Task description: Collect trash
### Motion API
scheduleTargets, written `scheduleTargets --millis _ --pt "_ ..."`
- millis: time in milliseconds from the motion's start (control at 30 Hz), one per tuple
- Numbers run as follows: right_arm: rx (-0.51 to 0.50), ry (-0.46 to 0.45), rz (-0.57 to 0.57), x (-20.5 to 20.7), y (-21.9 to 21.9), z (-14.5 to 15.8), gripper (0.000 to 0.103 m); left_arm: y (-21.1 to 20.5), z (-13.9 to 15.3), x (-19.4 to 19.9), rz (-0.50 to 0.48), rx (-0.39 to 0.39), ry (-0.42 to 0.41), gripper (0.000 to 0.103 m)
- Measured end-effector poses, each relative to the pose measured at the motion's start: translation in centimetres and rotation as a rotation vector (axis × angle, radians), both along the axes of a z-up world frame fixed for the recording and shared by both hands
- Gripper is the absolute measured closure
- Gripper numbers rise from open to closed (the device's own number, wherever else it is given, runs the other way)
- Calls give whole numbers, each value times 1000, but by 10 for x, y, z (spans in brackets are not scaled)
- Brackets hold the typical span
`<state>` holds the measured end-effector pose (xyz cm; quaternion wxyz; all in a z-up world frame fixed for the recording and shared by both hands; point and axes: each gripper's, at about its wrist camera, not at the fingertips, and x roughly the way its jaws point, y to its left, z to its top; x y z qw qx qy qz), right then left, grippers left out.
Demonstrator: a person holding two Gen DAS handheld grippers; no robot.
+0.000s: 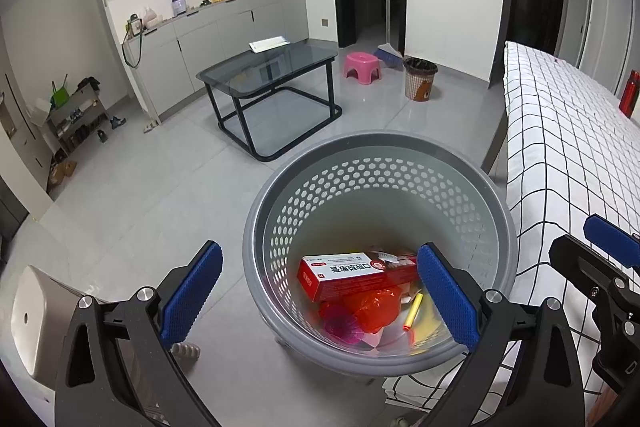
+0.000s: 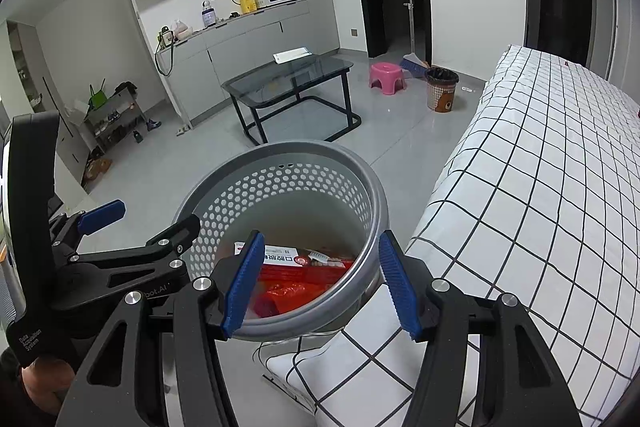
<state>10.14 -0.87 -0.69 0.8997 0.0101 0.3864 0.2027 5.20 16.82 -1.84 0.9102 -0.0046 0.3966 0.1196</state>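
A grey perforated waste basket (image 1: 376, 163) stands on the floor beside the bed; it also shows in the right wrist view (image 2: 280, 155). Inside lie a red and white toothpaste box (image 1: 352, 273), also seen in the right wrist view (image 2: 296, 259), a red plastic bag (image 1: 374, 307), a yellow marker (image 1: 413, 310) and pink wrappers. My left gripper (image 1: 320, 297) is open and empty above the basket's near rim. My right gripper (image 2: 322, 283) is open and empty over the basket's right rim. The left gripper shows at the left of the right wrist view (image 2: 140, 217).
A bed with a black-checked white sheet (image 2: 540, 187) runs along the right. A glass coffee table (image 1: 268, 67), a pink stool (image 1: 362, 67), a broom (image 1: 388, 51) and a lined bin (image 1: 419, 77) stand farther back. A beige object (image 1: 36, 323) is at lower left.
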Motion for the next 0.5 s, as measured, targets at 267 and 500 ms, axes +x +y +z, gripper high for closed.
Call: scheduleTargets --millis 267,500 --pt "7 -6 -13 -4 -4 2 46 -2 3 -2 1 15 -2 6" --pt "9 -8 -13 -4 -6 2 46 -3 5 -3 -1 20 -2 6"
